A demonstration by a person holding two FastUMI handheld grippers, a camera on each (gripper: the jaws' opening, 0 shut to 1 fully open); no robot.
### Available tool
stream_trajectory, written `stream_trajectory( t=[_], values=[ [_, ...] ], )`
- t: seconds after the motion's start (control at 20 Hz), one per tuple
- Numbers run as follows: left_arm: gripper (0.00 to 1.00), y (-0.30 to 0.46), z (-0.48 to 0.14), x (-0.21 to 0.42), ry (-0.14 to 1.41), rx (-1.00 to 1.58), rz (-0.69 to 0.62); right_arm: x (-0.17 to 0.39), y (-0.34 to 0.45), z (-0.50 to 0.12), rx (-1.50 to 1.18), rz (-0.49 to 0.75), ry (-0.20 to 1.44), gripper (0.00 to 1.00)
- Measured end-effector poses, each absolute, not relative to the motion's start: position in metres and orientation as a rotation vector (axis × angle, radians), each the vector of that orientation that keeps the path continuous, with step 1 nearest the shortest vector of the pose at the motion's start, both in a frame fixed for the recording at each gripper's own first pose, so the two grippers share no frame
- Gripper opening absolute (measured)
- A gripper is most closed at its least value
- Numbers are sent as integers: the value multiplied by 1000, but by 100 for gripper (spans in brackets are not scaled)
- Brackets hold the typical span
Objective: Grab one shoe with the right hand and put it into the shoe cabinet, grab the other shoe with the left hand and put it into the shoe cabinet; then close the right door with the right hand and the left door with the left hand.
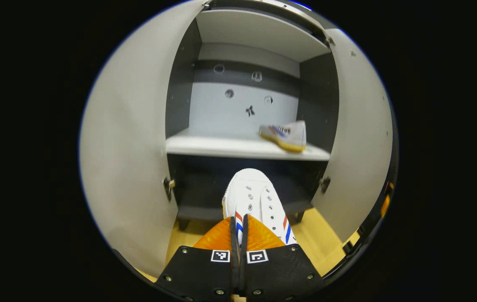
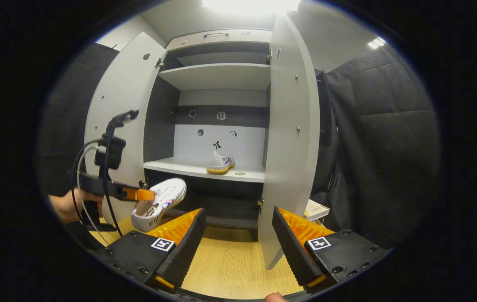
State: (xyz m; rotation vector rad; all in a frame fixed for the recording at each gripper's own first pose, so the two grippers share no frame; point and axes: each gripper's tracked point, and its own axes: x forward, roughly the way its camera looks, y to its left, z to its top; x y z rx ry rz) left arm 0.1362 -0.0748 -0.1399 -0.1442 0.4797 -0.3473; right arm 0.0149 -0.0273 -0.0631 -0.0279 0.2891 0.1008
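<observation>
Now the step in hand is the second shoe's trip to the cabinet (image 1: pixel 188 109). Going left to right in the left gripper view: the left door (image 1: pixel 125 138) stands swung wide, the middle shelf (image 1: pixel 221 147) lies bare on its left half, the first shoe (image 1: pixel 286 135) already sits on the shelf's right part, and the right door (image 1: pixel 362 138) is open too. The left gripper (image 1: pixel 238 228) is clenched on the heel rim of the second shoe (image 1: pixel 257 201), which hangs in the air in front of the cabinet, toe forward, below shelf level.

In the right gripper view the same shoe (image 2: pixel 160 203) shows at the left, held by the left gripper (image 2: pixel 139 194) with a hand (image 2: pixel 68 207) behind it, near the left door (image 2: pixel 121 117). The shelf (image 2: pixel 179 167) carries the first shoe (image 2: pixel 219 163) toward its right. The right gripper (image 2: pixel 238 239) is released, jaws wide, grasping nothing, low over the wooden floor (image 2: pixel 230 260) before the edge of the right door (image 2: pixel 290 138).

To do this well, the shoe likely needs lifting until its sole clears the shelf's front edge, then a straight push onto the bare left half, apart from the first shoe. The pinch on the heel rim is narrow, so the toe may droop; a level, slow carry seems wise. The sole should rest flat and well inside before release, so that the doors can shut. The right gripper would best keep clear of the opening.
</observation>
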Motion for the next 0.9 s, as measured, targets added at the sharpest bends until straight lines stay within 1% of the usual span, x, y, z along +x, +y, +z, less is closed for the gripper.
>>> stream_trajectory(
  t=[0.05, 0.1, 0.15, 0.35, 0.65, 0.9],
  values=[
    [0, -74, -127, 140, 451, -142, -352, 12, -29, -65, -26, 98, 293, 99],
    [0, -73, -122, 145, 424, -138, -357, 10, -30, -66, -23, 96, 297, 94],
    [0, -73, -120, 147, 404, -139, -359, 8, -31, -68, -15, 94, 303, 99],
    [0, -73, -111, 149, 350, -150, -329, -3, -36, -73, -15, 85, 319, 99],
    [0, -72, -105, 154, 280, -142, -318, -20, -53, -83, -2, 62, 346, 99],
    [0, -70, -106, 152, 284, -161, -299, -21, -65, -89, -7, 34, 361, 99]
  ],
)
